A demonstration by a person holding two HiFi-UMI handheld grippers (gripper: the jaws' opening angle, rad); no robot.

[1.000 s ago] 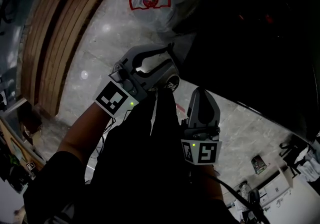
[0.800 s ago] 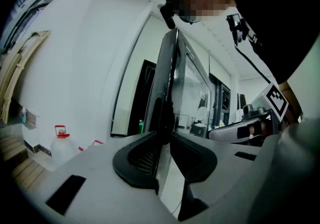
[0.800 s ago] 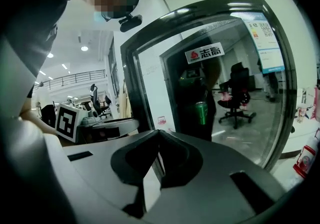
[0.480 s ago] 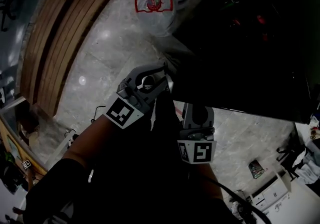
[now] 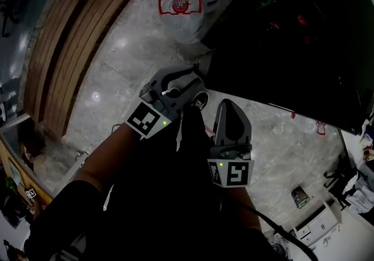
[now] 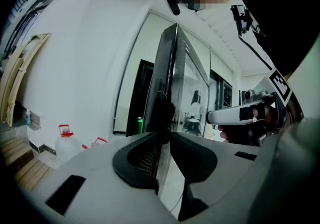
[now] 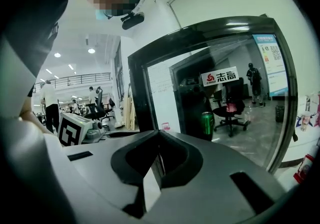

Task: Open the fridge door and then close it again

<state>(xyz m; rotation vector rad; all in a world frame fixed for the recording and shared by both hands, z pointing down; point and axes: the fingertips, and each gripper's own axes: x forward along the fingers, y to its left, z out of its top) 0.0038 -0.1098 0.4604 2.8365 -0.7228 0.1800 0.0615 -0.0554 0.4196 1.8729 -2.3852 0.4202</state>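
Note:
The black glass-fronted fridge door [image 5: 280, 38] fills the upper right of the head view. My left gripper [image 5: 197, 76] reaches its near corner. In the left gripper view the door's edge [image 6: 167, 67] runs down between the tips of the left gripper [image 6: 167, 135], whose jaws stand a little apart and closed on that edge. My right gripper [image 5: 229, 105] hovers beside it, just short of the door, tips together and holding nothing. In the right gripper view the right gripper [image 7: 159, 135] faces the glass door [image 7: 220, 82], apart from it.
Large water jugs [image 5: 178, 6] with red labels stand on the tiled floor left of the fridge. A slatted wooden bench [image 5: 70, 38] lies farther left. A green can [image 7: 207, 123] sits behind the glass. Boxes and clutter [image 5: 310, 219] lie at the lower right.
My left gripper has stayed at the door's edge while both shifted sideways together. The right gripper has risen slightly toward the door. Neither pair of jaws has changed.

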